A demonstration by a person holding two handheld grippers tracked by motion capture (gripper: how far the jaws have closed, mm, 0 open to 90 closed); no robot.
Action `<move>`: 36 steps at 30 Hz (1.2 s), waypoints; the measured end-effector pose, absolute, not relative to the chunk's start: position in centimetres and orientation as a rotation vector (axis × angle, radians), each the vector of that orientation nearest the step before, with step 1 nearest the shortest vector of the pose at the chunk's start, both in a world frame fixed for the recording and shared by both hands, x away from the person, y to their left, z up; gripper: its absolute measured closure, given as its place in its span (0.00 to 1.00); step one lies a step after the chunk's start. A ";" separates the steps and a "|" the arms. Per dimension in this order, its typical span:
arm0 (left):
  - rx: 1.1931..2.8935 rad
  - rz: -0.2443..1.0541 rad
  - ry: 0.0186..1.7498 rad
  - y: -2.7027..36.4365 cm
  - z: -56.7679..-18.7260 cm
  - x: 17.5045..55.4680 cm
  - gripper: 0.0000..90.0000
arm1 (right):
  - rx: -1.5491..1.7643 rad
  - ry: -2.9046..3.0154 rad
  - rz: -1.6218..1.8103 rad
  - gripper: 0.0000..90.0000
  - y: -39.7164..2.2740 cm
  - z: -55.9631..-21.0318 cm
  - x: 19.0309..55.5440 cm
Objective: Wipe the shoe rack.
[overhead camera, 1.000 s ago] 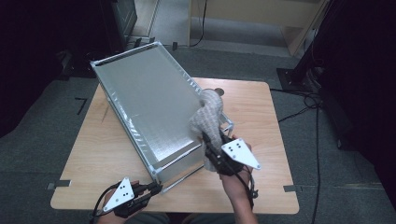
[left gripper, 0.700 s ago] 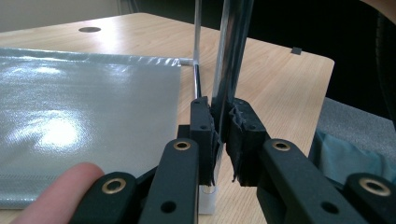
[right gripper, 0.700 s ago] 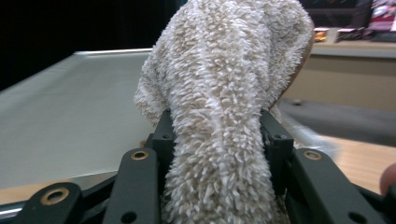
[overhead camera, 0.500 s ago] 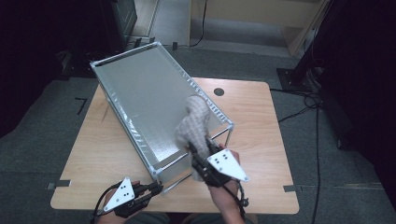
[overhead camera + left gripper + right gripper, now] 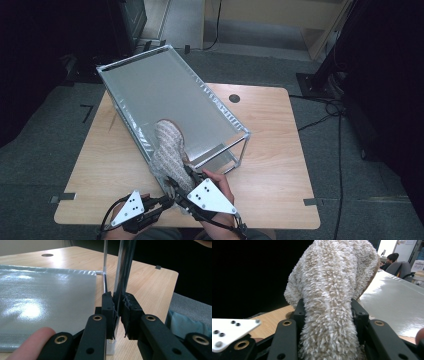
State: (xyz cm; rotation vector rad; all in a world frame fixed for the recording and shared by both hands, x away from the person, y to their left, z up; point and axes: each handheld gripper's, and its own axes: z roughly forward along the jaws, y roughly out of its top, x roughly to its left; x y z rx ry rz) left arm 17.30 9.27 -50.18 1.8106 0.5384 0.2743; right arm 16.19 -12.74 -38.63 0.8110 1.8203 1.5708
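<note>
A long silver-lined, metal-framed rack (image 5: 165, 95) lies slanted across the wooden table (image 5: 270, 135). A fluffy beige towel (image 5: 167, 150), thick and shaggy, drapes over its near left rim, pinched by the right gripper (image 5: 176, 182). The left gripper (image 5: 167, 200) clamps the rack's near corner post (image 5: 121, 277).

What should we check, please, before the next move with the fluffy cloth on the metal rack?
1. Right tool shut on the fluffy cloth: ok.
2. Left tool clamped on the rack's corner post: ok.
3. Cloth lying on the silver top sheet: ok, at its near edge.
4. Rack standing square on the table: not ok, its far end overhangs the table's edge.
5. Cloth free of the rack's frame: cannot tell.
</note>
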 end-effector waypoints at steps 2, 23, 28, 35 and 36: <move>1.812 0.277 0.536 9.3 -50.2 17.3 0.90 | 0.834 1.793 1.533 0.67 -13.7 -38.7 16.8; 1.815 0.273 0.527 9.2 -50.2 17.4 0.90 | 1.237 1.446 1.366 0.64 -26.0 -40.2 20.9; 1.819 0.270 0.525 9.2 -50.2 17.4 0.90 | 1.284 1.485 1.307 0.65 -26.4 -42.5 21.0; 1.821 0.265 0.522 9.2 -50.2 17.5 0.90 | 1.420 1.618 1.185 0.66 -26.6 -46.8 22.5; 1.821 0.265 0.522 9.2 -50.2 17.5 0.90 | 1.435 1.631 1.175 0.66 -26.6 -47.3 22.7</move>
